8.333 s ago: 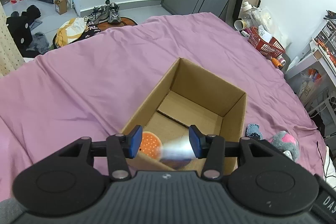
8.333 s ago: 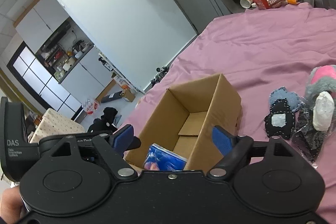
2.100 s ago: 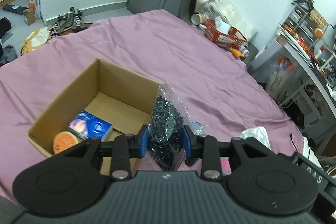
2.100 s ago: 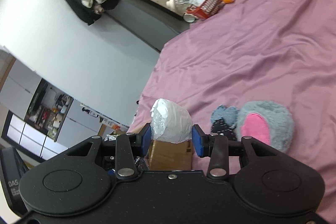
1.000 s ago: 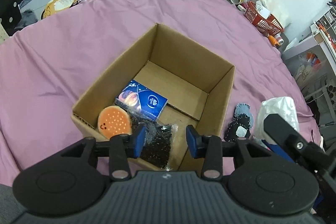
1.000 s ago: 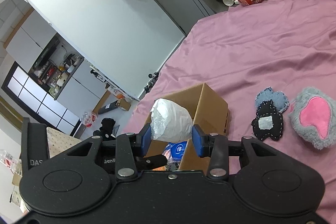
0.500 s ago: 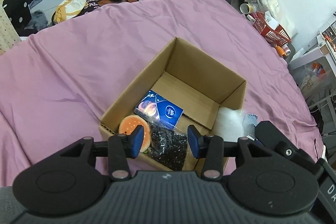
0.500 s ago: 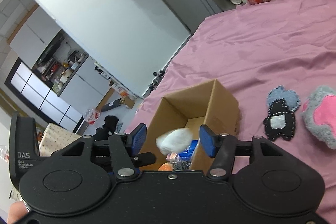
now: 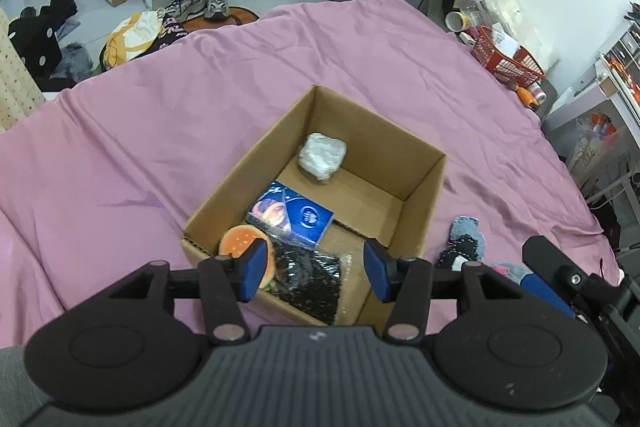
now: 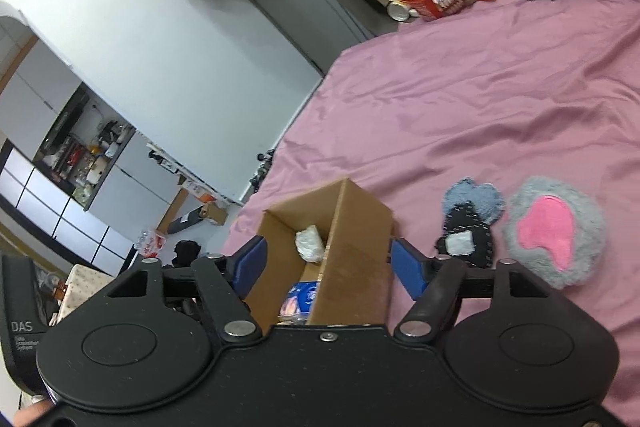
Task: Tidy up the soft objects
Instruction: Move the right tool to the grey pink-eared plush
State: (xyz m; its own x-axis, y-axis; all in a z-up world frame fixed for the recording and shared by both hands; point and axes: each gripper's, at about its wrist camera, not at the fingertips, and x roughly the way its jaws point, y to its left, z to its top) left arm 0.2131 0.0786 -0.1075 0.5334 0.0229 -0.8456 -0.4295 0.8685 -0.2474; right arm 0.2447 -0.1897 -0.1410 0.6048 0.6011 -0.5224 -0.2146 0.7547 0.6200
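Note:
An open cardboard box (image 9: 424, 195) sits on the purple bed. Inside lie a white plastic-wrapped bundle (image 9: 322, 155), a blue tissue pack (image 9: 290, 212), an orange round plush (image 9: 240, 242) and a black glittery bag (image 9: 312, 281). My left gripper (image 9: 314, 269) is open and empty above the box's near edge. My right gripper (image 10: 326, 263) is open and empty just above the box (image 10: 352, 267), with the white bundle (image 10: 309, 243) showing inside. A blue and black patchwork plush (image 10: 468, 223) and a grey plush with a pink patch (image 10: 554, 229) lie on the bed to the right of the box.
The purple bedsheet (image 9: 160, 115) spreads all around the box. A red basket (image 9: 510, 61) with bottles stands past the bed's far right edge. Shoes and bags (image 9: 200, 1) lie on the floor beyond the bed. The patchwork plush (image 9: 464, 241) lies right of the box.
My right gripper let go of the white bundle, which dropped into the far part of the box. Both grippers opened wider and stay above the box.

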